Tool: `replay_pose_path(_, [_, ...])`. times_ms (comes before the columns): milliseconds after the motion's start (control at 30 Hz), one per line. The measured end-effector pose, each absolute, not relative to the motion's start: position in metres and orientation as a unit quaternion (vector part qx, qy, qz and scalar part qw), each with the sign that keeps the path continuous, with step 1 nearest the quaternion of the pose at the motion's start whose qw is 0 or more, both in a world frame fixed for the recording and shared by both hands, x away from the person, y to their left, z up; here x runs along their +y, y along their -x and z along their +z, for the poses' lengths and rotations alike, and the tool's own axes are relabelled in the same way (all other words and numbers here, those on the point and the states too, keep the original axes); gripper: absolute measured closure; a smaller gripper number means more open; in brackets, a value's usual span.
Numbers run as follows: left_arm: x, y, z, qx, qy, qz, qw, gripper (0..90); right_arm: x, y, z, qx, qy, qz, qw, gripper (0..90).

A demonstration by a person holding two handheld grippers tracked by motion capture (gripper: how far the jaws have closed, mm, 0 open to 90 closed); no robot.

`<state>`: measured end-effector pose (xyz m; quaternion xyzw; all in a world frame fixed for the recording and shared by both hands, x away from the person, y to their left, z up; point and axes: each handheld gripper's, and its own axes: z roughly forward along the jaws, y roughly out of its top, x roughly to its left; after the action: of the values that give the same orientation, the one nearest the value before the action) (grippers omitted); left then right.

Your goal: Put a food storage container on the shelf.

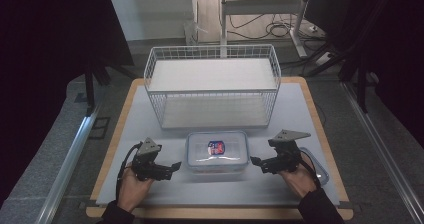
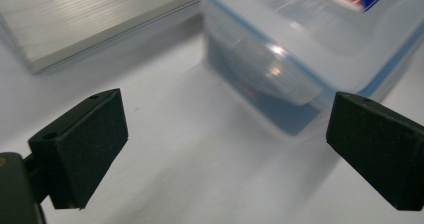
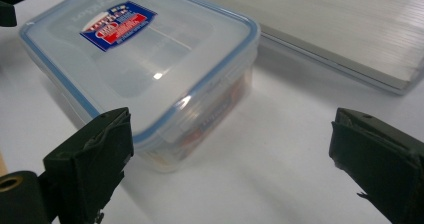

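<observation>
The left tool [image 1: 167, 168] and the right tool [image 1: 260, 163] both stand with jaws wide apart and nothing between them, one at each short end of the clear rectangular plastic food box with the blue-sealed snap lid [image 1: 217, 151]. The box lies between the two tools, just ahead of their tips and apart from both; in the left gripper view it [image 2: 300, 49] sits ahead and to the right of the jaws, in the right gripper view [image 3: 140, 69] ahead and to the left.

It looks light and fairly stiff, but its smooth walls are probably slippery and would flex under a hard squeeze. The short ends under the lid rim, by the latch flaps, seem the soundest hold, one tool per end.

The white-topped bench [image 1: 150, 194] is smooth, so the box may slide when nudged. Beyond the right tool lies a second blue-rimmed clear lid [image 1: 320, 171]. Farther off stands a white wire basket [image 1: 212, 86], then grey floor, cables and a metal frame.
</observation>
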<state>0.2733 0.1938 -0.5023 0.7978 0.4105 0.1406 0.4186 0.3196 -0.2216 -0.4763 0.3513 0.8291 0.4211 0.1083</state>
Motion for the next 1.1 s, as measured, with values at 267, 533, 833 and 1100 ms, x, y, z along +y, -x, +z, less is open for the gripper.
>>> replay_pose_path(267, [0.179,-0.281,-0.493,0.391,-0.801,0.096,0.442,1.3,-0.205,-0.322,-0.475,0.839,-0.329,0.423,0.092,4.0])
replay_pose_path(533, [0.167,-0.302,-0.500,0.397,-0.796,0.028,0.456,0.0,-0.190,-0.330,-0.473,0.846,-0.320,0.422,0.057,2.2])
replay_pose_path(833, [0.156,-0.325,-0.516,0.391,-0.802,-0.041,0.449,0.0,-0.177,-0.351,-0.490,0.850,-0.346,0.397,-0.011,4.1])
replay_pose_path(1100, [0.153,-0.322,-0.514,0.396,-0.804,-0.052,0.442,1.9,-0.182,-0.360,-0.496,0.827,-0.383,0.404,-0.085,12.8])
